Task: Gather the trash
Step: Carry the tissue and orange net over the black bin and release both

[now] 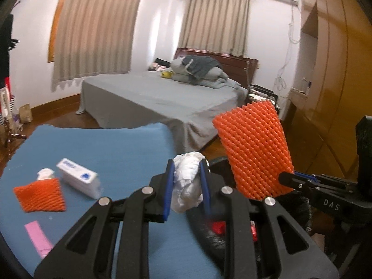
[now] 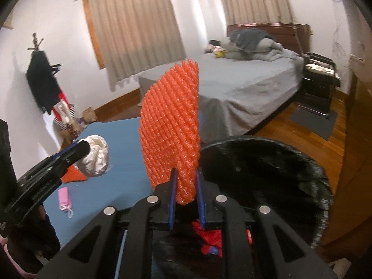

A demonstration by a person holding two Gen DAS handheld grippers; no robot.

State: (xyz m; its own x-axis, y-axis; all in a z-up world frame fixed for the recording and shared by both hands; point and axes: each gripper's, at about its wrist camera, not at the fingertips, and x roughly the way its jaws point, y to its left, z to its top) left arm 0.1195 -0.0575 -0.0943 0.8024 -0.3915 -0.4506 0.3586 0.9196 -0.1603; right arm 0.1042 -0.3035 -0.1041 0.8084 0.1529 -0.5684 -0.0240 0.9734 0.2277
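left gripper (image 1: 187, 181) clenched on crumpled white tissue wad (image 1: 188, 181); right gripper (image 2: 186, 193) pinching orange foam mesh sleeve (image 2: 172, 127) above black bin (image 2: 267, 162); light sleeve may miss rim

The white letters "DAS" are showing on the black body of the right gripper (image 1: 288, 178). The blue print on the white rectangular box (image 1: 79, 177) is staying too blurred to read.

Two orange foam nets (image 1: 254, 151) (image 1: 39, 195), two crumpled tissues (image 1: 188, 181) (image 1: 45, 174), one box (image 1: 79, 177).

Light: soft indoor, fairly dim, warm
Glare: sheen on far wall (image 1: 158, 23)
Blur: slight throughout
Edges: fisheye bending, dark corners
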